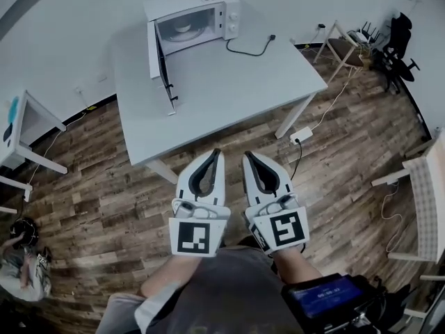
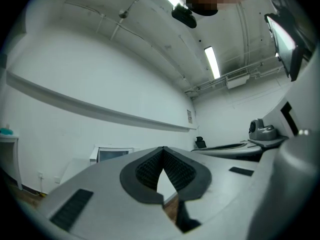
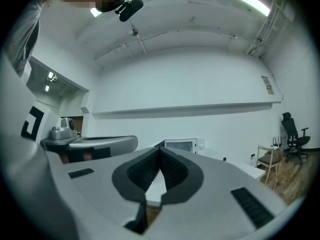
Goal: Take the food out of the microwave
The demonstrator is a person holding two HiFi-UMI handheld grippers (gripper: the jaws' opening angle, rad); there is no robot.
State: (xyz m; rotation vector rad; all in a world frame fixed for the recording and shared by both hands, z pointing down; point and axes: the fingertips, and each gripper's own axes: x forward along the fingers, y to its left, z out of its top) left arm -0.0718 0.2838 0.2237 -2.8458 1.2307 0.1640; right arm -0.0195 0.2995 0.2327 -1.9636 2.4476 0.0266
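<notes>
My left gripper (image 1: pixel 217 154) and right gripper (image 1: pixel 247 156) are clenched, empty. Microwave (image 1: pixel 201 9) at 12 o'clock, door open, white dish (image 1: pixel 183 26) inside.

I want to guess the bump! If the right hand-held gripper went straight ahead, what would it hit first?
Probably the microwave. The right hand-held gripper looks higher than the table, so it would likely pass over the tabletop and reach the microwave's front. Depth is hard to judge, though.
</notes>
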